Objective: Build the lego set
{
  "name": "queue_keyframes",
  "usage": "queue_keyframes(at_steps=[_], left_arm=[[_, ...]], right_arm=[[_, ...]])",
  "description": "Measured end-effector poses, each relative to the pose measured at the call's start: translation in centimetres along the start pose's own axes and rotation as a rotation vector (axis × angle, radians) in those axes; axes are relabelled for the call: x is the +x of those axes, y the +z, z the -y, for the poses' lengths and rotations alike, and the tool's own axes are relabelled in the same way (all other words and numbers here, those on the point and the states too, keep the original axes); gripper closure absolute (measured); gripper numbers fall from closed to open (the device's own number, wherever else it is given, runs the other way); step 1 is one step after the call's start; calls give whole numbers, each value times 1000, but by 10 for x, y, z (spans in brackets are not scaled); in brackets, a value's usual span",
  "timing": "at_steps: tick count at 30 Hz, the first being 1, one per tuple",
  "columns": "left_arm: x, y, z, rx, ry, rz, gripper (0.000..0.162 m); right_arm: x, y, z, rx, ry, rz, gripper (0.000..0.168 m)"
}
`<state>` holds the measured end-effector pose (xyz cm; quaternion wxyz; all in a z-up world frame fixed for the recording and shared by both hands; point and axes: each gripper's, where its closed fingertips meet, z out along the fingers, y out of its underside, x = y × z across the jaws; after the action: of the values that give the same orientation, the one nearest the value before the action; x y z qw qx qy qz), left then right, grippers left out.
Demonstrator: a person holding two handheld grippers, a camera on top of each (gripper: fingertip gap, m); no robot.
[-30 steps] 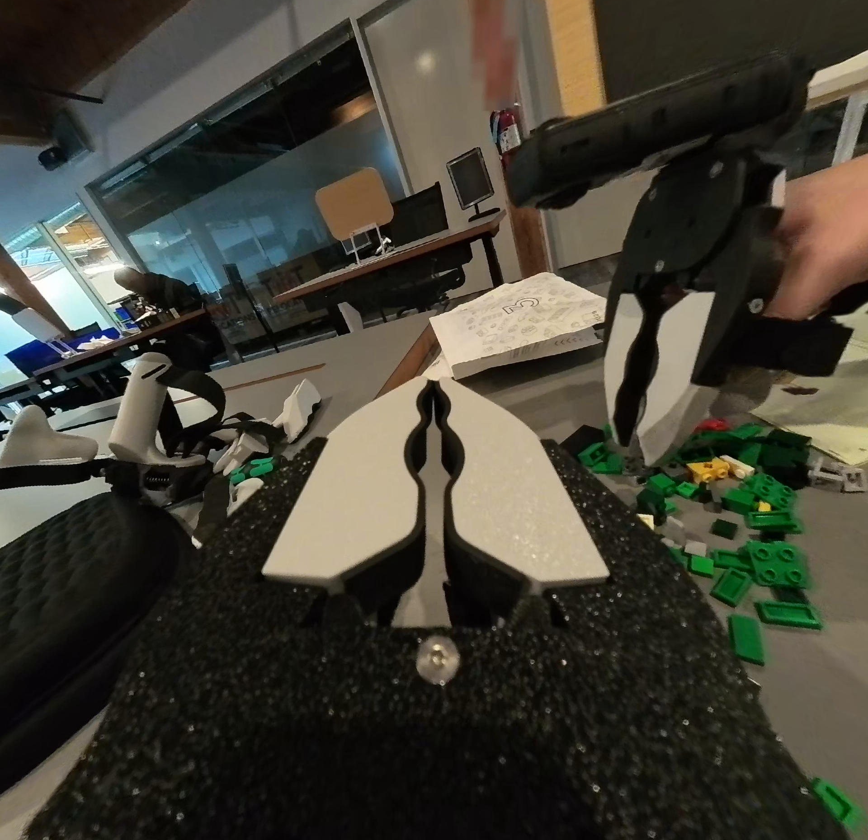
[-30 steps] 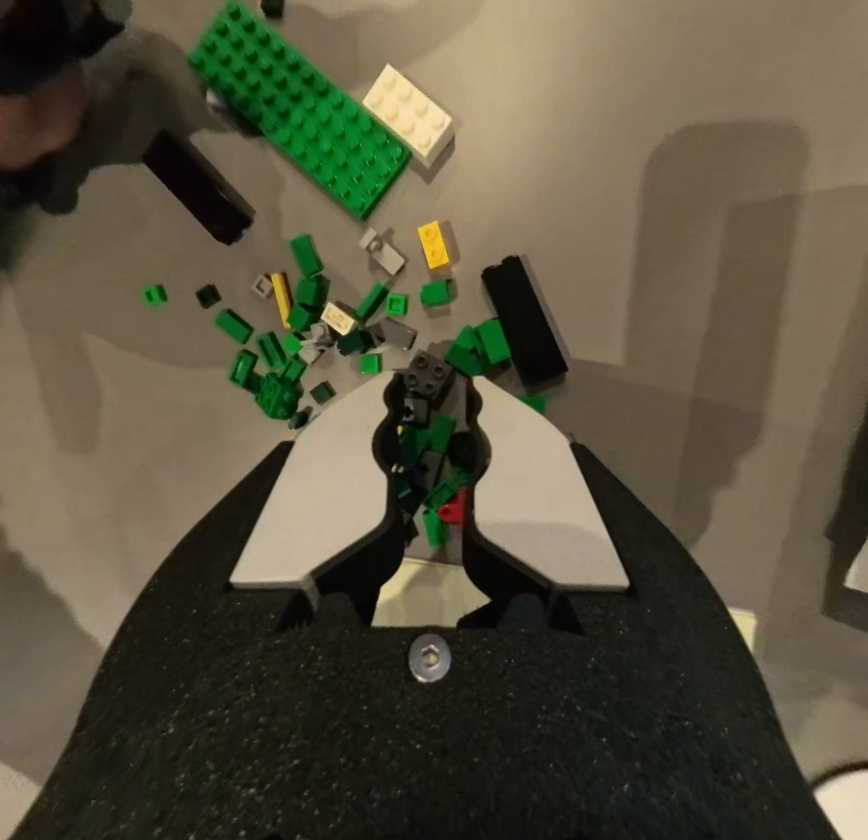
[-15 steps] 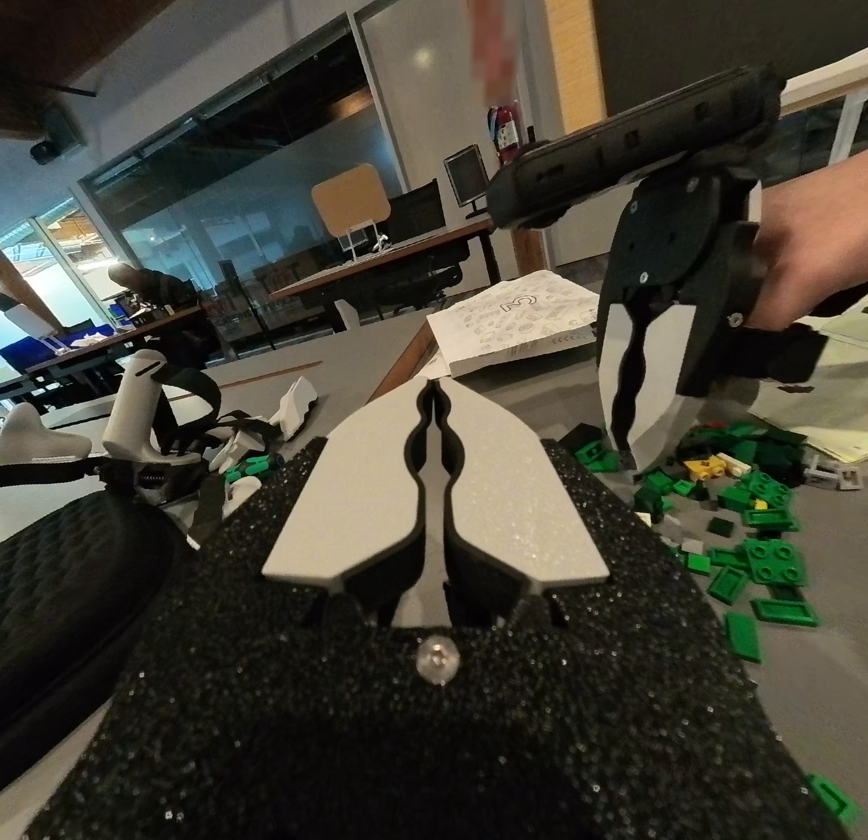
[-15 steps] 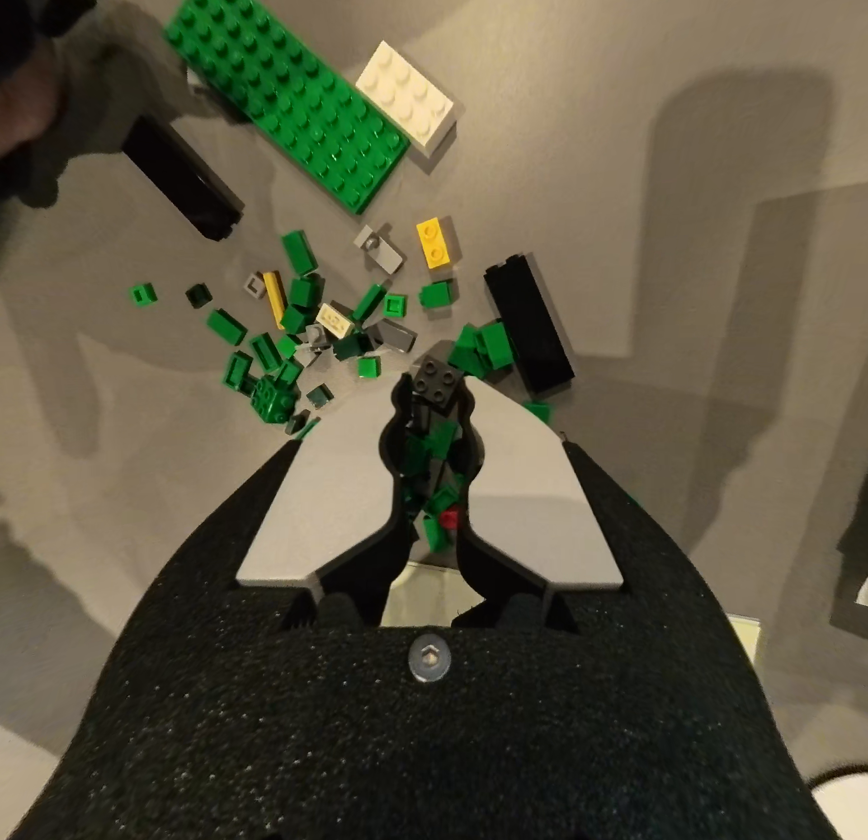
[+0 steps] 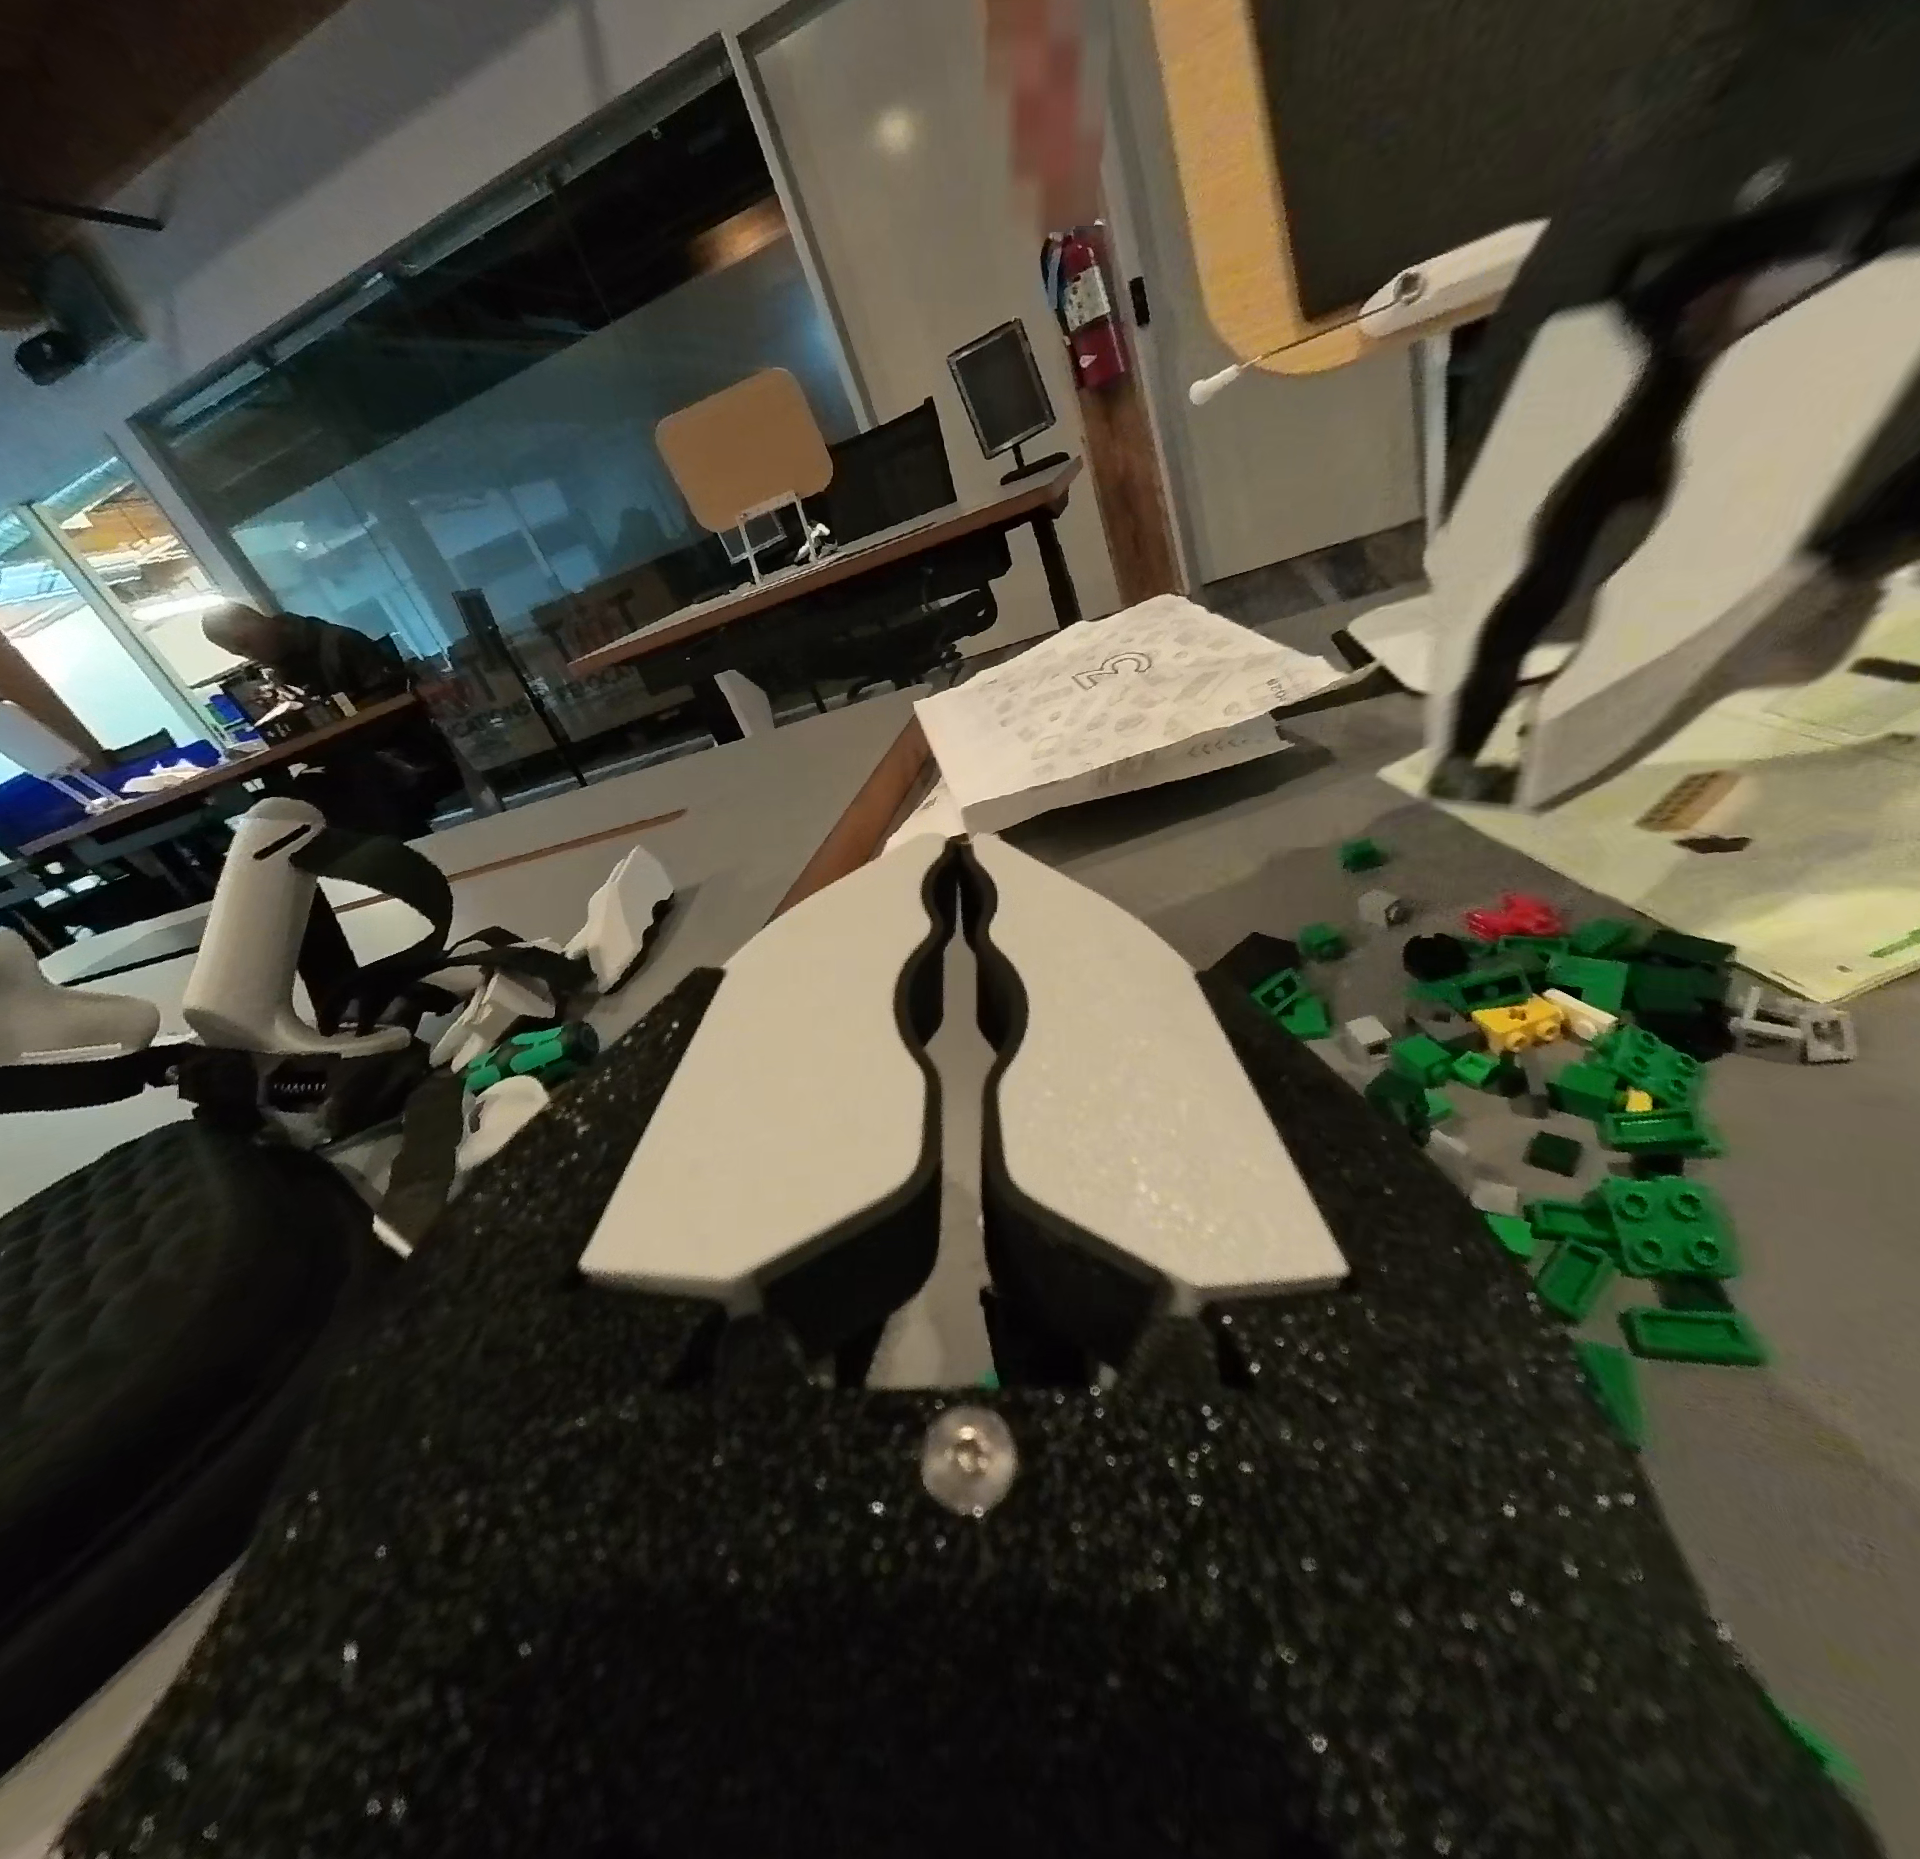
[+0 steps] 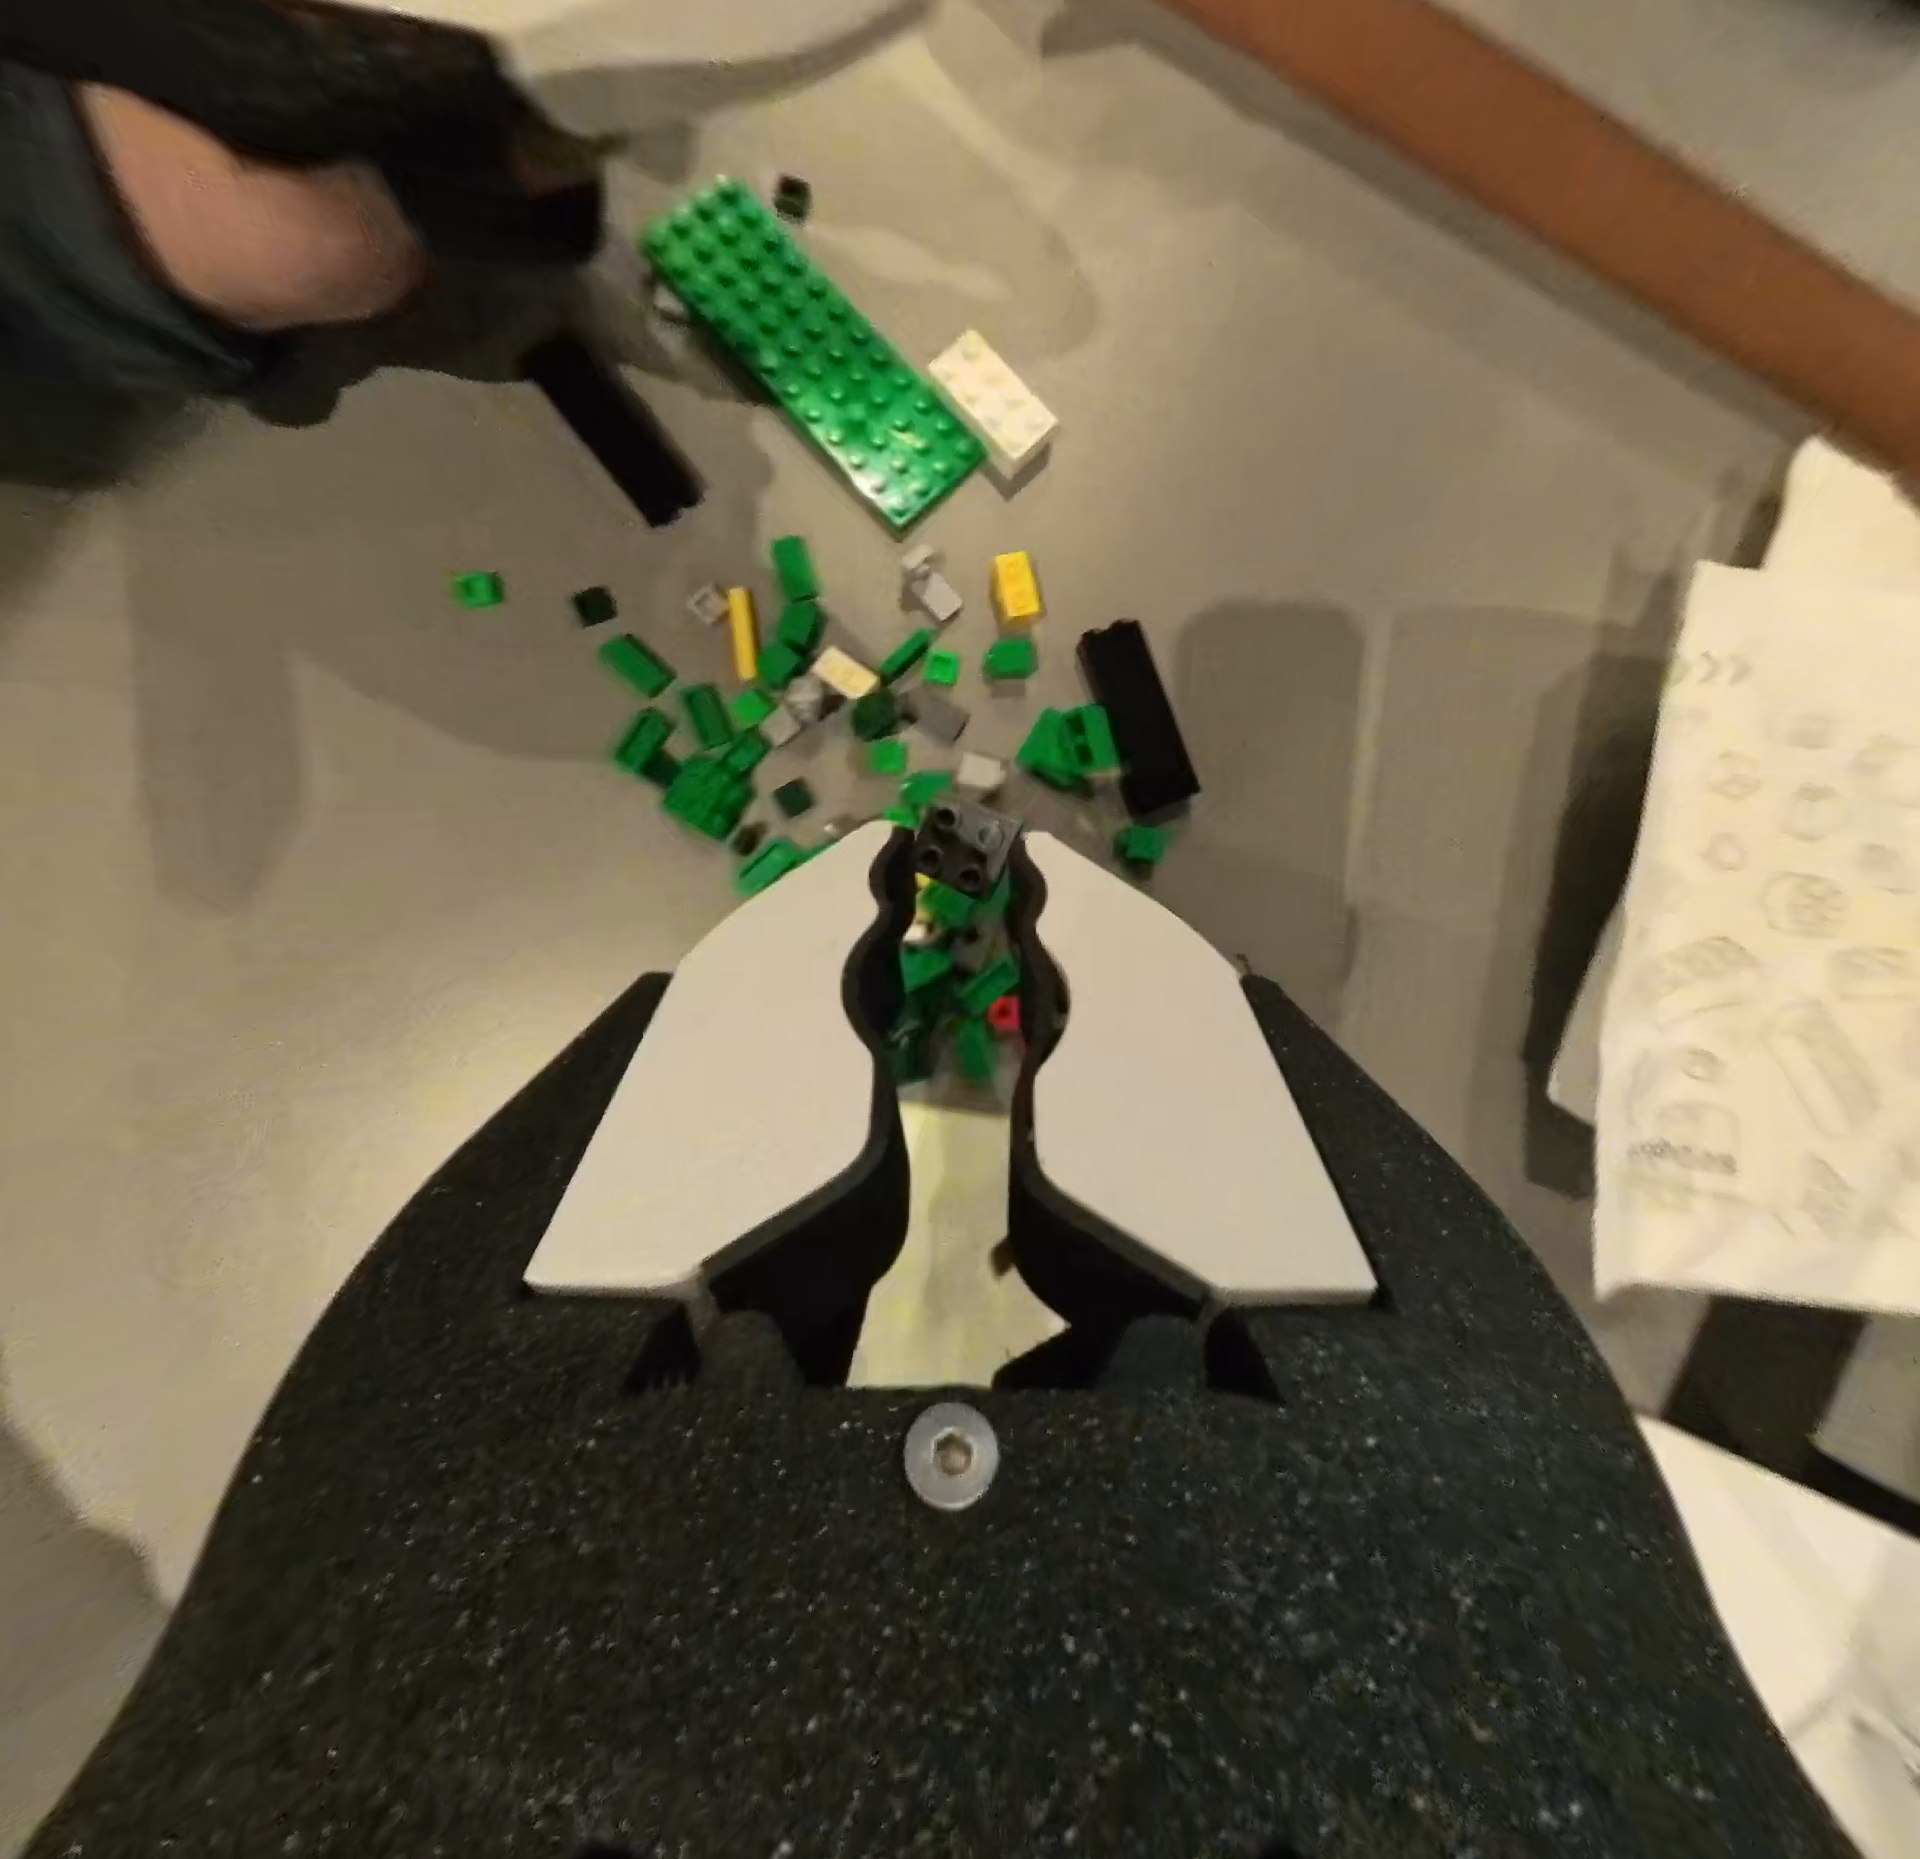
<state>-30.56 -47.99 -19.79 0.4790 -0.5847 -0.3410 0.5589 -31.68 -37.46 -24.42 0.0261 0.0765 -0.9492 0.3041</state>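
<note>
Right gripper (image 6: 958, 853) pinches a dark gray 2x2 plate (image 6: 964, 845) at its tips, studs facing camera, lifted above the loose brick pile (image 6: 831, 718). Green baseplate (image 6: 810, 355) lies at 11 o'clock, white brick (image 6: 992, 407) touching it. Versus a second ago, the plate is higher off the gray table (image 6: 1299, 407). Left gripper (image 5: 961, 874) sits closed, empty, at 9 o'clock of the pile.

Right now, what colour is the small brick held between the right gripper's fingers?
Dark grey brick, studs showing, pinched at the right gripper tips; clearest in the right wrist view.
</note>
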Motion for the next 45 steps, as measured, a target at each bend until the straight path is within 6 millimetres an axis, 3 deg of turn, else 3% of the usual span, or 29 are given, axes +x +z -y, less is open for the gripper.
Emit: queue_keyframes(at_steps=[3, 6, 10, 13, 18, 19, 21, 24, 29, 35, 39, 42, 45], left_arm=[[0, 0, 0, 1, -1, 0, 162], [1, 0, 1, 8, -17, -6, 162], [9, 2, 0, -1, 17, -32, 162], [10, 1, 1, 2, 29, -32, 162], [8, -1, 1, 1, 14, -26, 162], [8, -1, 1, 1, 17, -23, 162], [9, -3, 3, 7, 49, -17, 162], [20, -7, 11, 23, 157, 3, 162], [61, -17, 27, 59, 198, -59, 162], [121, -46, 58, 128, 148, -135, 158], [182, -73, 89, 210, 158, -290, 162], [239, -98, 108, 272, 145, -461, 161], [292, -103, 115, 240, 144, -610, 149]], right_arm=[[-22, -35, -8, 44, -15, -67, 151], [-45, -73, -30, 82, 20, -137, 152], [-82, -123, -71, 119, 121, -226, 152], [-113, -151, -114, 109, 215, -300, 152], [-162, -174, -198, 56, 428, -394, 152], [-172, -177, -211, 58, 470, -401, 158], [-188, -181, -235, 55, 529, -430, 160], [-204, -185, -252, 83, 583, -462, 161], [-217, -172, -275, 35, 611, -446, 161], [-221, -163, -286, 19, 612, -439, 153], [-223, -172, -285, 49, 595, -493, 138], [-221, -182, -275, 217, 612, -591, 137], [-219, -189, -272, 360, 657, -692, 137]])
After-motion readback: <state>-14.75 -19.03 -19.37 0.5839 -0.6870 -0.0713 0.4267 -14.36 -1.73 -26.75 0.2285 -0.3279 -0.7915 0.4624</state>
